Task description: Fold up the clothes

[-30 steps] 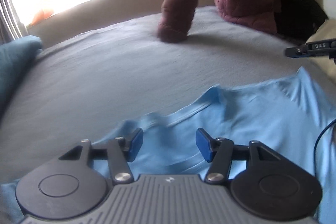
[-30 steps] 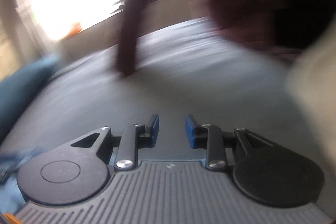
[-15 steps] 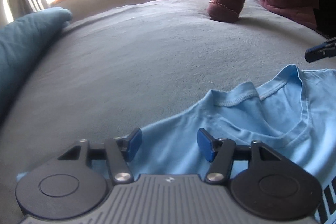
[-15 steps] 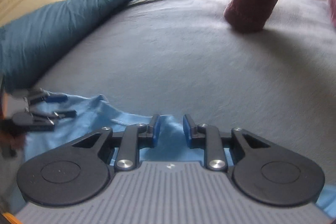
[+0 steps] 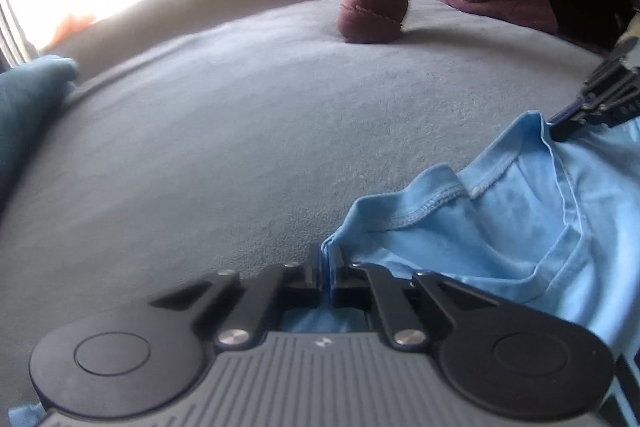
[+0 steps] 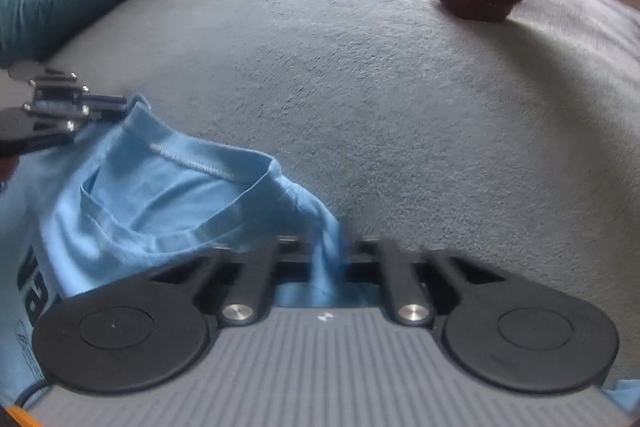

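Grippers, left (image 5: 326, 273) and right (image 6: 326, 251), each pinch the shirt (image 5: 520, 227) shut at a shoulder either side of its collar (image 6: 192, 163); its body trails behind them on the bed (image 5: 240, 147).

A light blue T-shirt (image 5: 520, 219) with a ribbed, stitched neckline is seen rumpled at 4 o'clock in the left view and at 8 o'clock (image 6: 168, 195) in the right, dark print visible.
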The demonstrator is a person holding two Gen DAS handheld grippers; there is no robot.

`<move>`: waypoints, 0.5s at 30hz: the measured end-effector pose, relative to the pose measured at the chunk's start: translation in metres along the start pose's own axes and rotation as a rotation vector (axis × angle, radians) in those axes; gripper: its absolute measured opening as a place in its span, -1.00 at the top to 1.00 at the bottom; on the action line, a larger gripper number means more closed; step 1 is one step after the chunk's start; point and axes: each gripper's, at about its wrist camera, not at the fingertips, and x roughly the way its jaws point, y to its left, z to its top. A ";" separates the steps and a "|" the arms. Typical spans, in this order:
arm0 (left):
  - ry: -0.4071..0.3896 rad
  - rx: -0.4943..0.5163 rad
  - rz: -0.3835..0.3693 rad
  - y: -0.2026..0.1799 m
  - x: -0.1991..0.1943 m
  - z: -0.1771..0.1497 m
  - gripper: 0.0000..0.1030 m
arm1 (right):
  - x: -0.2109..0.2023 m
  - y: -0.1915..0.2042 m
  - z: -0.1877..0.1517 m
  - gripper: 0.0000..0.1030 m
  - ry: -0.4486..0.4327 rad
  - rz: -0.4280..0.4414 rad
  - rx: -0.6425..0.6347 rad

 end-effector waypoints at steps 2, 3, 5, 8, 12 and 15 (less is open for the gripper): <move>-0.023 -0.041 0.042 0.003 -0.004 -0.002 0.94 | -0.012 0.001 -0.003 0.99 -0.056 -0.032 0.007; -0.026 -0.063 0.061 0.006 -0.005 -0.003 0.94 | -0.018 0.000 -0.006 0.99 -0.088 -0.044 0.030; -0.014 -0.099 0.077 0.011 -0.003 -0.005 0.94 | -0.024 -0.007 -0.011 0.99 -0.132 -0.090 0.077; -0.007 -0.079 0.113 0.004 0.003 -0.004 0.93 | -0.014 -0.016 -0.021 0.99 -0.128 -0.117 0.140; -0.017 -0.081 0.191 -0.004 0.009 -0.003 0.61 | -0.006 -0.019 -0.031 0.95 -0.200 -0.124 0.217; -0.017 -0.114 0.238 -0.001 0.006 0.003 0.06 | -0.037 -0.034 -0.042 0.86 -0.269 -0.112 0.327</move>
